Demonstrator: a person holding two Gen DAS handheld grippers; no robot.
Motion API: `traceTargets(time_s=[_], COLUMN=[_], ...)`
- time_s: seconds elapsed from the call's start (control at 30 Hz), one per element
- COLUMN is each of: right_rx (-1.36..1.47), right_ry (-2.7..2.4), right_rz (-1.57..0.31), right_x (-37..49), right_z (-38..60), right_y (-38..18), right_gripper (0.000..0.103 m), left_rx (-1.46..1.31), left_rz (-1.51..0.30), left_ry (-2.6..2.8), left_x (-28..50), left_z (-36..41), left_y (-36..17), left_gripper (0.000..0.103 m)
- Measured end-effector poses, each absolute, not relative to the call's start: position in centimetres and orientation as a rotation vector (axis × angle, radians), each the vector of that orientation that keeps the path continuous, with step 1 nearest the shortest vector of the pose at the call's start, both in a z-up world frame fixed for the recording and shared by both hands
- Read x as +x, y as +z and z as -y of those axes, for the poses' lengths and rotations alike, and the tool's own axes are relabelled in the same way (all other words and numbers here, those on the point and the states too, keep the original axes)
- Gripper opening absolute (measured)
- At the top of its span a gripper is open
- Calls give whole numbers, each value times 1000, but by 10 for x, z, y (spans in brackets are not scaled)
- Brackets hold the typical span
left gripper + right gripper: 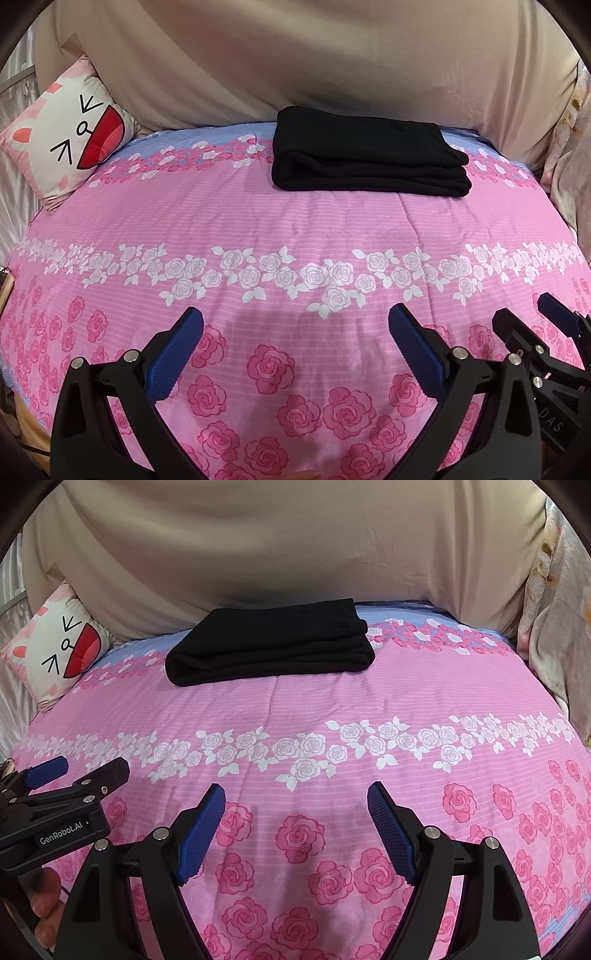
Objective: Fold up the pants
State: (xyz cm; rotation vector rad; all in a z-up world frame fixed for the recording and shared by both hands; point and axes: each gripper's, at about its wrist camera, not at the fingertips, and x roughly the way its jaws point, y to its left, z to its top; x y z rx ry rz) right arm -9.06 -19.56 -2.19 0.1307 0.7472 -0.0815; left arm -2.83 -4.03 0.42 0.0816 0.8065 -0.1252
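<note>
The black pants (369, 155) lie folded into a thick rectangle at the far side of the pink flowered bed cover (295, 229); they also show in the right wrist view (269, 646). My left gripper (295, 321) is open and empty, low over the near part of the bed, well short of the pants. My right gripper (295, 797) is open and empty, beside the left one, also far from the pants. The right gripper shows at the right edge of the left wrist view (546, 332); the left gripper shows at the left edge of the right wrist view (74, 779).
A cat-face cushion (74, 144) leans at the far left corner. A beige sheet (332, 66) hangs behind the bed. A pale patterned cloth (554, 627) hangs at the far right. The bed cover (369, 701) has a slight crease near the middle.
</note>
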Motion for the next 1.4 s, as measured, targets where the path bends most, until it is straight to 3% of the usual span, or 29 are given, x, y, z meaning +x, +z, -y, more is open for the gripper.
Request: traceTargets(time_s=[1.4], right_rx=[135], right_ry=[-81], right_rz=[-764], right_x=[-86], right_z=[196], right_y=[-30], right_gripper=[77], left_rx=[92], left_rz=[-844], left_ry=[-110], left_x=[-22], left_z=[40], left_y=[-6], left_gripper=[98])
